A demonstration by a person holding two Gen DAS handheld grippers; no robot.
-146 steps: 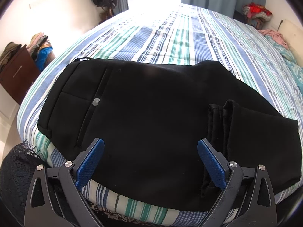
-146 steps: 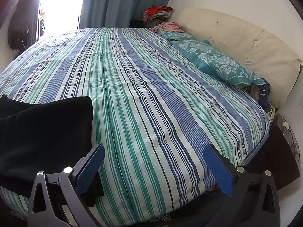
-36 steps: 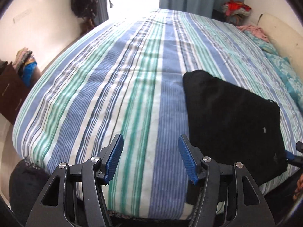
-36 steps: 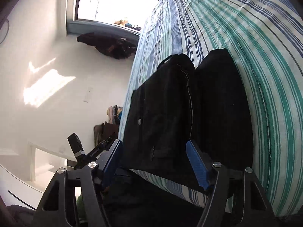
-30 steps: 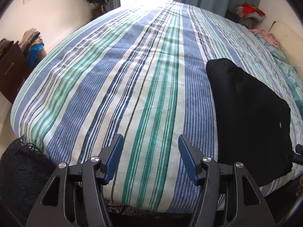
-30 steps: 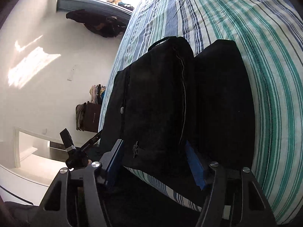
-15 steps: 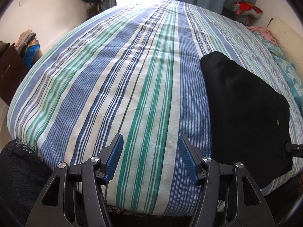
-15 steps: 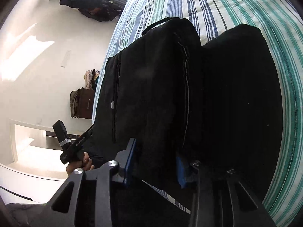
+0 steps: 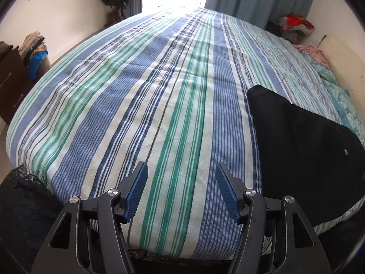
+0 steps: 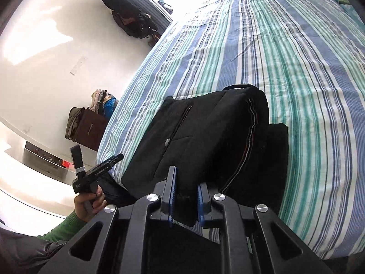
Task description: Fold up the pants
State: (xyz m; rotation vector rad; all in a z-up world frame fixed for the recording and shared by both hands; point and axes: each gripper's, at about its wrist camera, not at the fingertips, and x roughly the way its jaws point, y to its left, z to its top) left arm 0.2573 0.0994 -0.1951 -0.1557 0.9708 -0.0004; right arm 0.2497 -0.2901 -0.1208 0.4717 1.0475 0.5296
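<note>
- One bed (image 9: 141, 105) with a striped cover carries everything; its near edge runs under both tools.
- One pair of black pants (image 10: 205, 146) lies already folded into a thick stack at the bed's near edge. In the left wrist view the pants (image 9: 303, 159) sit toward the near right corner.
- The right gripper (image 10: 185, 202) is pinched on the near edge of the top layers, its blue pads pressed against black cloth.
- The left gripper (image 9: 181, 191) hangs over bare stripes beside the pants, jaws spread and holding nothing. Across the bed edge it shows again in the person's left hand (image 10: 90, 202).
- Judged step: the late stage, with the right tool gripping the bundle to make a last fold or shift it.
- The next move likely calls for carrying the clamped layers over evenly, the left tool steadying the stack so it does not slide off the edge.
</note>
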